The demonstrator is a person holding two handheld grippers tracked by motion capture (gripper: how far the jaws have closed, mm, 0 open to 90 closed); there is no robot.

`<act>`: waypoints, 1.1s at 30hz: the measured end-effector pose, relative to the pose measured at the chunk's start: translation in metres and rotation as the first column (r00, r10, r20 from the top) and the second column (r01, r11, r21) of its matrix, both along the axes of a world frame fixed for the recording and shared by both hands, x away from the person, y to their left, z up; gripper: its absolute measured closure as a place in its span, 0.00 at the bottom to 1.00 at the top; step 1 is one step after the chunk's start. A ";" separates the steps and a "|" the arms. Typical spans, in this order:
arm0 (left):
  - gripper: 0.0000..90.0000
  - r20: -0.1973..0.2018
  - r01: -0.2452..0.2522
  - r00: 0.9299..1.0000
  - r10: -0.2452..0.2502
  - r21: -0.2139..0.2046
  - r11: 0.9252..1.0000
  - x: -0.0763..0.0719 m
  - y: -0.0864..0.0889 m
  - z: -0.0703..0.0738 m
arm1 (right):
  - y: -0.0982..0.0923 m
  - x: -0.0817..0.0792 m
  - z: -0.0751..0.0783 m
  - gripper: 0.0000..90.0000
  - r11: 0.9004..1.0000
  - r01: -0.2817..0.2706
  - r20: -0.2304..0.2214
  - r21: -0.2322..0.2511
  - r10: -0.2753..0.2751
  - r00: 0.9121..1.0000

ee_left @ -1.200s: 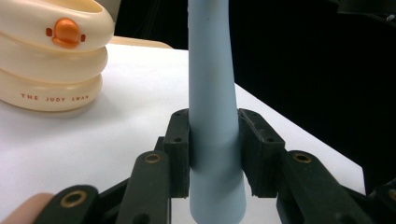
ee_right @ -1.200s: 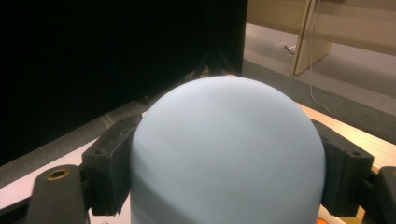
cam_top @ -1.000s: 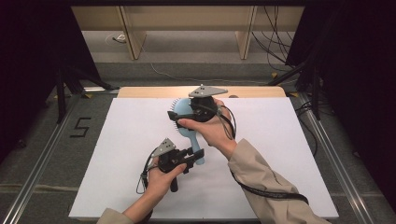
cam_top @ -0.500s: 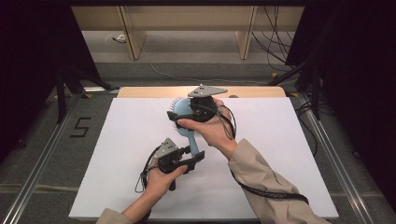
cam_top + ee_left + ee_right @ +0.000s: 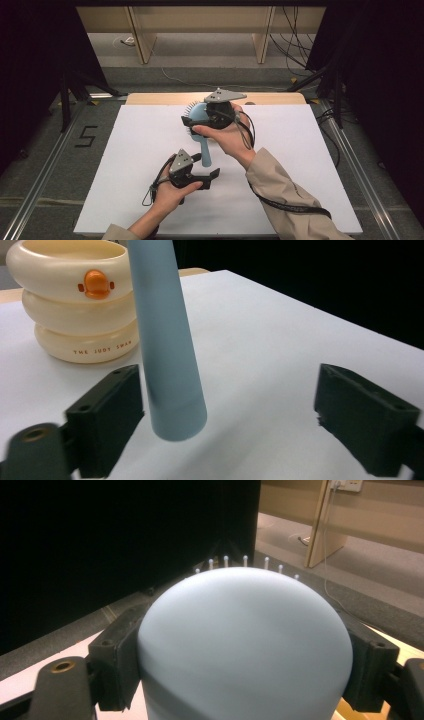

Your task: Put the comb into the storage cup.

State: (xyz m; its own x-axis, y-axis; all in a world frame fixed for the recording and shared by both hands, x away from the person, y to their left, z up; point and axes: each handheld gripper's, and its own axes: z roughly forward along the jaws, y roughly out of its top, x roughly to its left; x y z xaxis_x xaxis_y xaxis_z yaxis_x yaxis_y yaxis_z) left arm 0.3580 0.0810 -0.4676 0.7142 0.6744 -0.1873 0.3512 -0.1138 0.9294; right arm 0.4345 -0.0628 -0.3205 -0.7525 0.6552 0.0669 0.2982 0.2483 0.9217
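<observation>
High view: the right gripper [image 5: 200, 121] is gripping the brush [image 5: 201, 120] by its head above the mat [image 5: 125, 165], while the left gripper [image 5: 206, 166] has just been opening off the handle.

Left gripper view: its jaws are standing apart, the handle [image 5: 165, 340] loose between them, a cream pot [image 5: 75, 300] behind.

Right gripper view: jaws are clamping the head [image 5: 245, 645], so the handover looks complete.

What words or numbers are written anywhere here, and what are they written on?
"THE JUDY SWAN" – on the bottom ring of the cream ringed pot.
"5" – marked in black on the grey floor left of the white table.
Nothing else readable; the pot's orange emblem carries no letters.
</observation>
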 end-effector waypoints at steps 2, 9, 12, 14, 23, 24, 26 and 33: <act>0.09 0.010 -0.001 1.000 0.001 0.008 1.000 -0.001 0.002 0.002 | -0.001 0.001 0.000 0.23 1.000 0.006 0.005 0.001 -0.006 1.000; 0.01 0.024 0.010 1.000 -0.012 0.060 0.998 -0.008 0.013 0.008 | -0.007 0.002 0.001 0.23 1.000 0.024 0.014 0.006 -0.024 1.000; 0.00 0.043 -0.002 0.999 -0.002 0.082 0.997 -0.010 0.019 0.011 | -0.010 0.004 0.001 0.23 0.999 0.036 0.019 0.012 -0.036 0.999; 0.00 0.056 -0.019 0.998 0.013 0.106 0.994 -0.010 0.024 0.011 | -0.012 0.004 0.002 0.23 0.999 0.044 0.022 0.015 -0.045 0.999; 0.00 0.051 -0.077 0.996 0.071 0.112 0.991 -0.012 0.051 0.005 | -0.020 0.007 0.003 0.23 0.998 0.065 0.037 0.023 -0.066 0.997; 0.00 0.046 -0.076 0.996 0.072 0.107 0.991 -0.012 0.053 0.005 | -0.020 0.007 0.003 0.23 0.997 0.068 0.040 0.025 -0.069 0.997; 0.00 0.034 -0.074 0.997 0.071 0.089 0.993 -0.012 0.057 0.004 | -0.021 0.008 0.003 0.23 0.997 0.070 0.041 0.026 -0.071 0.997; 0.00 0.048 -0.092 0.995 0.088 0.090 0.992 -0.013 0.064 0.005 | -0.023 0.009 0.003 0.23 0.996 0.079 0.047 0.031 -0.081 0.996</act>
State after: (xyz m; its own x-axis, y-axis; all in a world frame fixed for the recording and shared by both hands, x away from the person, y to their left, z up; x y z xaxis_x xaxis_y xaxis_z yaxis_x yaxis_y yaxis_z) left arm 0.3452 0.1445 -0.4624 0.6562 0.7490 -0.0916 0.3229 -0.1690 0.9312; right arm 0.4437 -0.0854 -0.3173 -0.7005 0.7117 0.0517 0.2707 0.1980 0.9421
